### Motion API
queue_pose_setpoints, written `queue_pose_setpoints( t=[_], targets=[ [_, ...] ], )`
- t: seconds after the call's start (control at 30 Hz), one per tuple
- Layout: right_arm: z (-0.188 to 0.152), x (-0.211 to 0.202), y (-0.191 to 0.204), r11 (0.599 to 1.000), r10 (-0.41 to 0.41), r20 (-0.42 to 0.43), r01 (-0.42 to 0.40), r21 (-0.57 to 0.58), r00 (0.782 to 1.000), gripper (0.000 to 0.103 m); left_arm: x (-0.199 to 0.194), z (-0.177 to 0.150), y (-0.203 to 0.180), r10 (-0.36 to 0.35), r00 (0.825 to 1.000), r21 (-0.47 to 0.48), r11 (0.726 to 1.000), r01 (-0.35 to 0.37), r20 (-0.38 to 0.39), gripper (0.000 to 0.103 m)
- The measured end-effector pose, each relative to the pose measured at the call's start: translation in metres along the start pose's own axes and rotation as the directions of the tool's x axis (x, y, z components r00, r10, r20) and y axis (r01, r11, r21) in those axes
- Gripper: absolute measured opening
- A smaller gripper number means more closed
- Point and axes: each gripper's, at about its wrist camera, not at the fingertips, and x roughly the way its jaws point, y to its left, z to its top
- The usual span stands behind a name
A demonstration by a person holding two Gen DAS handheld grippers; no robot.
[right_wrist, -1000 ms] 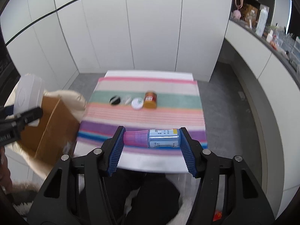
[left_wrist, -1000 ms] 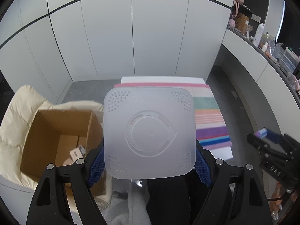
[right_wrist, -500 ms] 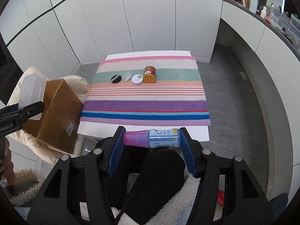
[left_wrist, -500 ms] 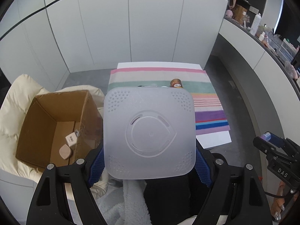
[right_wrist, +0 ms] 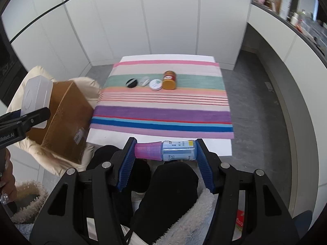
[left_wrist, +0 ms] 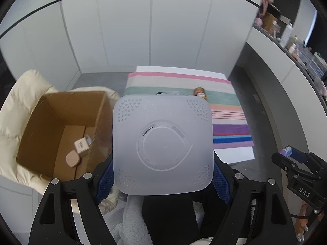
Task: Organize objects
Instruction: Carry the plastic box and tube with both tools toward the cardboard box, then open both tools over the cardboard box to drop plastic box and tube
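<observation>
My left gripper (left_wrist: 162, 176) is shut on a white translucent square container (left_wrist: 162, 143), held flat side up just right of an open cardboard box (left_wrist: 59, 120). A small beige carton (left_wrist: 81, 146) and a pinkish round piece (left_wrist: 72, 159) lie in that box. My right gripper (right_wrist: 165, 153) is shut on a small bottle (right_wrist: 175, 150) with a pink cap and blue label, lying sideways between the pads, in front of the table's near edge. On the striped cloth (right_wrist: 163, 114) stand a black compact (right_wrist: 131, 83), a white tin (right_wrist: 155, 84) and an orange jar (right_wrist: 169, 80).
The cardboard box rests on a cream padded cushion (left_wrist: 22, 98) left of the table. A person's legs in black trousers (right_wrist: 167, 185) are under both grippers. A grey counter (left_wrist: 286, 47) crowded with bottles curves along the right. White cabinet doors stand behind the table.
Both grippers have drawn back from the table and sunk a little, each keeping its object. The cardboard box's inside shows more fully in the left wrist view.
</observation>
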Motion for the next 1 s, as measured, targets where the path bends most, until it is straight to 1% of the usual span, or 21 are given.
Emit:
queue_pose_setpoints(
  t=[0.17, 0.27, 0.37, 0.53, 0.7, 0.83, 0.9, 1.0],
  targets=[
    [0.008, 0.015, 0.033, 0.997, 0.040, -0.015, -0.041, -0.058, 0.999, 0.060, 0.003, -0.010, 0.039, 0.044, 0.999, -0.070, 0.996, -0.046, -0.029, 0.082],
    [0.012, 0.024, 0.059, 0.991, 0.081, -0.029, -0.083, -0.104, 0.996, 0.060, -0.001, -0.016, 0.061, 0.071, 0.997, -0.105, 0.992, -0.074, -0.030, 0.082],
    [0.015, 0.033, 0.089, 0.981, 0.106, -0.040, -0.111, -0.157, 0.994, 0.060, -0.007, -0.024, 0.086, 0.118, 0.993, -0.144, 0.982, -0.120, -0.023, 0.082],
    [0.020, 0.044, 0.147, 0.952, 0.161, -0.060, -0.171, -0.252, 0.985, 0.060, -0.017, -0.045, 0.130, 0.160, 0.987, -0.220, 0.962, -0.163, -0.035, 0.082],
    [0.021, 0.048, 0.212, 0.902, 0.229, -0.088, -0.245, -0.355, 0.970, 0.060, -0.031, -0.069, 0.185, 0.213, 0.976, -0.318, 0.923, -0.217, -0.048, 0.082],
    [0.016, 0.053, 0.267, 0.848, 0.272, -0.113, -0.294, -0.442, 0.955, 0.060, -0.036, -0.087, 0.226, 0.270, 0.960, -0.392, 0.877, -0.279, -0.077, 0.082],
    [0.016, 0.058, 0.289, 0.825, 0.298, -0.137, -0.327, -0.462, 0.945, 0.060, -0.039, -0.095, 0.243, 0.282, 0.956, -0.419, 0.860, -0.292, -0.087, 0.082],
    [0.017, 0.064, 0.312, 0.811, 0.312, -0.166, -0.353, -0.467, 0.935, 0.060, -0.037, -0.098, 0.264, 0.299, 0.949, -0.454, 0.835, -0.310, -0.100, 0.082]
  ],
)
